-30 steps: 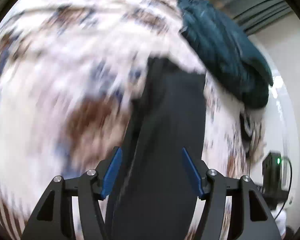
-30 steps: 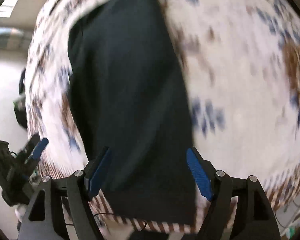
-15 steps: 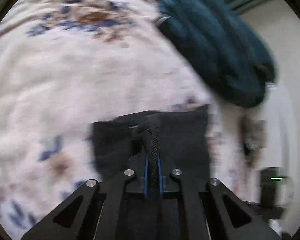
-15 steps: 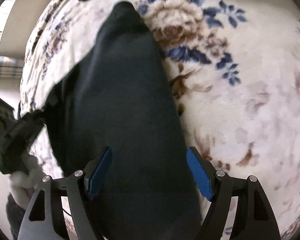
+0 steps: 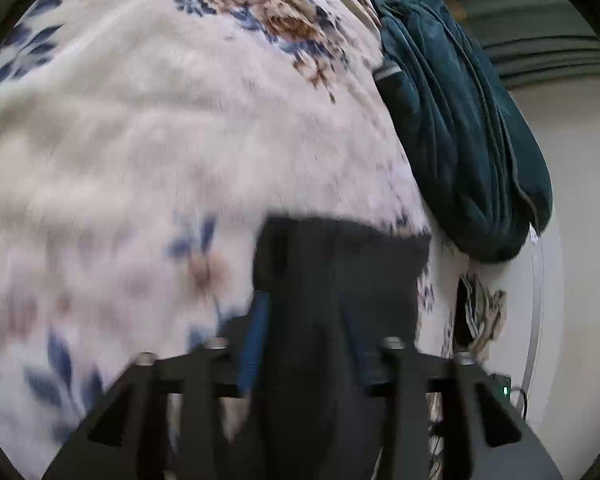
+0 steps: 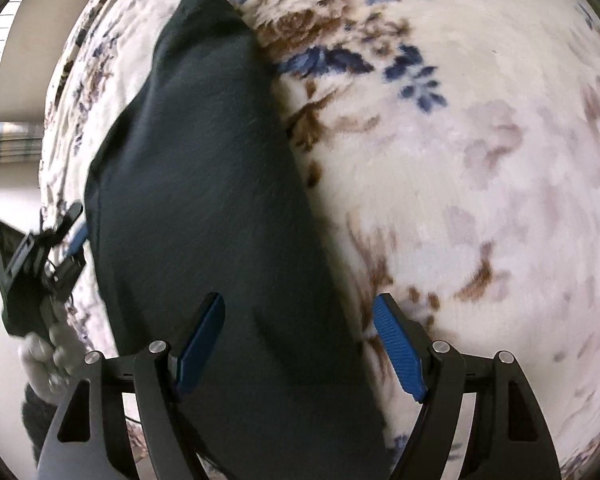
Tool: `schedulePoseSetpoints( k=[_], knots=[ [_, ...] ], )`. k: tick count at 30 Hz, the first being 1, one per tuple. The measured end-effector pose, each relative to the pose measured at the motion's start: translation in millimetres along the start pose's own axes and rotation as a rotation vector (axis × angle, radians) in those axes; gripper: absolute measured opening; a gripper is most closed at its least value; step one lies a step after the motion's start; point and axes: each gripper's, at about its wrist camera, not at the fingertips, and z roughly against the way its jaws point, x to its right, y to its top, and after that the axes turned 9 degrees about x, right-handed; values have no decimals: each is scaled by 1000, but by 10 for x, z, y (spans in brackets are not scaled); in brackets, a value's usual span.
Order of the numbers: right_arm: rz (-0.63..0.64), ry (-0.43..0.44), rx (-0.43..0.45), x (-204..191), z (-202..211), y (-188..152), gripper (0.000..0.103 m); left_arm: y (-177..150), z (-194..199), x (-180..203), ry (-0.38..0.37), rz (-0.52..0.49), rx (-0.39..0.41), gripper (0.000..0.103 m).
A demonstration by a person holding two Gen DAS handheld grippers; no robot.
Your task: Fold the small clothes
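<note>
A small black garment (image 6: 204,184) lies folded lengthwise on a floral fleece blanket (image 6: 460,160). My right gripper (image 6: 300,344) is open, its blue pads either side of the garment's near end, holding nothing. In the left wrist view the same black garment (image 5: 340,280) runs between the blurred fingers of my left gripper (image 5: 308,340), which stands open over its near edge. The left gripper also shows in the right wrist view (image 6: 60,248) at the garment's left edge, held by a gloved hand.
A heap of teal clothing (image 5: 460,120) lies on the blanket's far right edge. A crumpled patterned item (image 5: 480,312) sits below it. A black device with a green light (image 5: 504,390) stands off the blanket at the right.
My left gripper was shut on the black garment's edge half a second ago and has opened. The right gripper stayed open over the garment and shifted a little.
</note>
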Motion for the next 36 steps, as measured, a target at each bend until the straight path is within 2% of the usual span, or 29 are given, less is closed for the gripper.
schedulePoseSetpoints(
  k=[2,3,4,5,6,8,11,14,15,16,18,19,22,25,26,27,29,30,31,32,33,34,36],
  knots=[
    [-9,5,-8,40,28,-70,78,-144,-43,37,20,-18,-39,52],
    [-12,7,-15,65,24,-113,78,-215,-98,74,45,-57,-58,40],
    [-14,5,-22,77,-2,-145,78,-252,-135,119,78,-103,-42,18],
    [-11,0,-26,108,-10,-183,78,-301,-140,157,108,-152,-25,4],
    [-9,-12,-29,138,-17,-231,79,-319,-124,160,136,-179,-6,4],
    [-21,-27,-35,239,-24,-311,79,-269,-88,103,157,-169,25,4],
    [-22,-21,-33,272,-37,-373,78,-218,-130,53,181,-170,12,5],
    [-14,-24,-30,296,3,-441,78,-262,-20,86,215,-153,9,11],
    [-16,-22,-28,281,2,-445,78,-298,34,90,200,-139,-3,20],
    [-19,-20,-26,282,9,-454,78,-372,100,56,178,-122,-7,26],
    [-32,-16,-19,313,39,-493,78,-499,175,19,143,-65,-15,60],
    [-39,-16,-19,329,44,-512,78,-587,181,-23,126,-16,-23,62],
    [-53,-17,-29,284,-26,-524,78,-780,39,-79,65,85,-78,62],
    [-57,-27,-40,306,-85,-583,78,-914,-87,43,133,-18,-32,55],
    [-59,-28,-41,318,-95,-603,79,-937,-114,81,123,-29,-28,37],
    [-58,-31,-42,274,-135,-588,78,-939,-107,114,77,-25,-20,23],
    [-57,-35,-39,262,-149,-594,78,-926,-57,96,-70,31,-12,20],
    [-57,-32,-40,247,-171,-584,78,-914,-20,28,-148,85,2,20],
    [-57,-31,-42,239,-181,-579,79,-906,-35,-80,-194,145,-8,20],
    [-58,-29,-44,245,-189,-573,79,-899,-80,-259,-213,207,-33,20],
    [-56,-27,-46,263,-186,-579,79,-885,-91,-372,-148,216,-33,22],
    [-55,-25,-50,273,-182,-573,78,-872,-102,-469,-124,218,-40,24],
    [-55,-20,-52,289,-156,-575,78,-835,-103,-521,-154,232,-77,27]
  ],
)
